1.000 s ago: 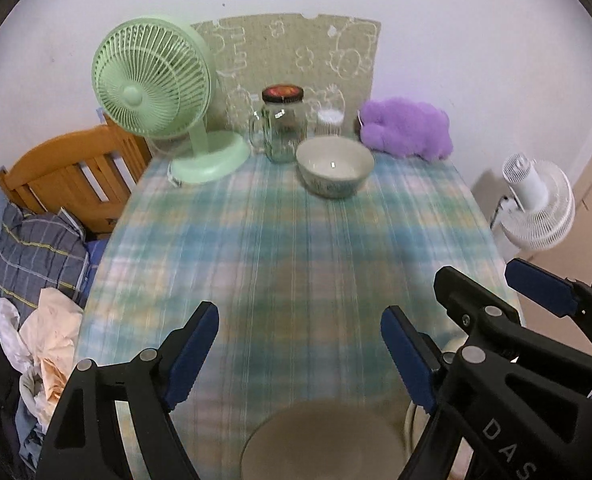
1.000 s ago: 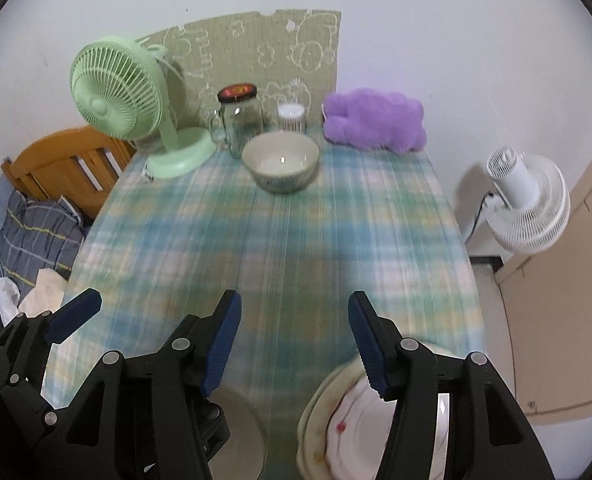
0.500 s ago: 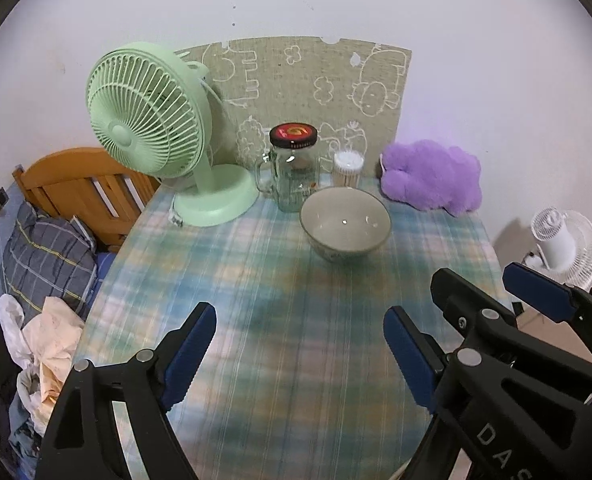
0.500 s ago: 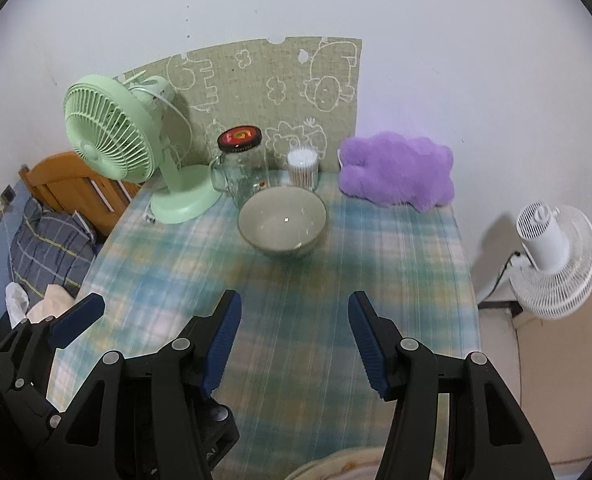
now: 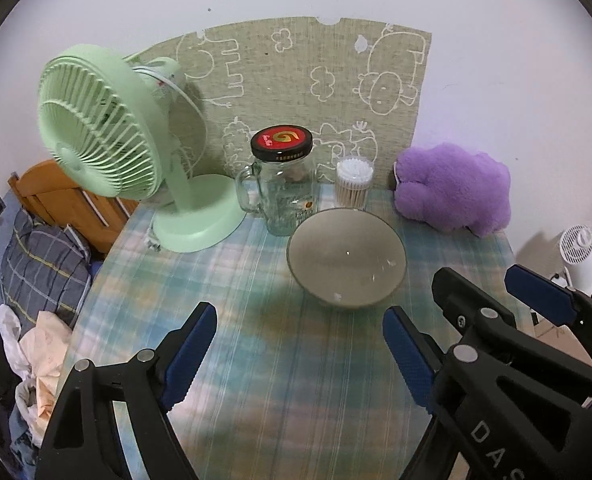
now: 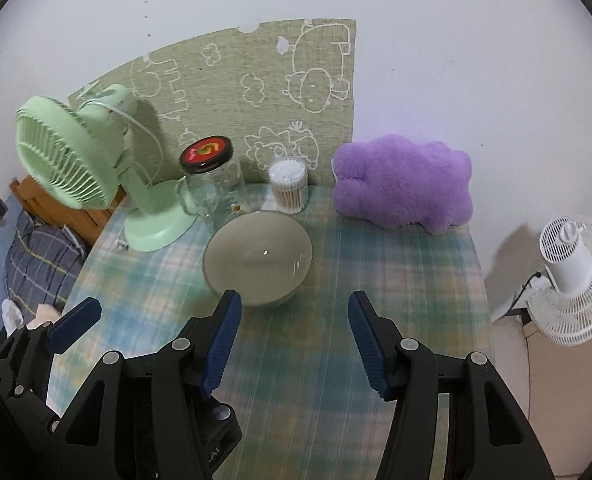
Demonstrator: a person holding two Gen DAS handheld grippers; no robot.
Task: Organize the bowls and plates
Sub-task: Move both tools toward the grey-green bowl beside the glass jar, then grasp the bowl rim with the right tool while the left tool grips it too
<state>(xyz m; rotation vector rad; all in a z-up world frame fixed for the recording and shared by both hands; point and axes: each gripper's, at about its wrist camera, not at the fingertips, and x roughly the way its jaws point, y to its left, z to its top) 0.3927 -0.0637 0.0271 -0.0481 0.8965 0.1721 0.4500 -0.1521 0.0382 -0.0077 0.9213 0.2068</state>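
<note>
A pale grey-green bowl [image 5: 346, 257] [image 6: 257, 257] stands upright and empty on the plaid tablecloth [image 5: 279, 360], toward the far end of the table. My left gripper [image 5: 300, 332] hangs open above the cloth, short of the bowl and slightly to its left, with nothing between its blue pads. My right gripper [image 6: 294, 318] is open too; its left fingertip [image 6: 225, 326] lies just in front of the bowl's near rim. In the left wrist view the right gripper [image 5: 496, 304] shows at the right. No plate is in view.
Behind the bowl stand a glass jar with a red lid [image 5: 281, 184], a tub of cotton swabs [image 5: 354, 182], a green desk fan [image 5: 107, 136] and a purple plush [image 5: 452, 188]. A white fan [image 6: 572, 276] stands on the floor right of the table. Clothes and a wooden chair [image 5: 59, 200] lie left.
Both grippers have moved forward along the table toward the bowl, which now looks larger and nearer. The bowl and plate at the near edge have dropped out of view.
</note>
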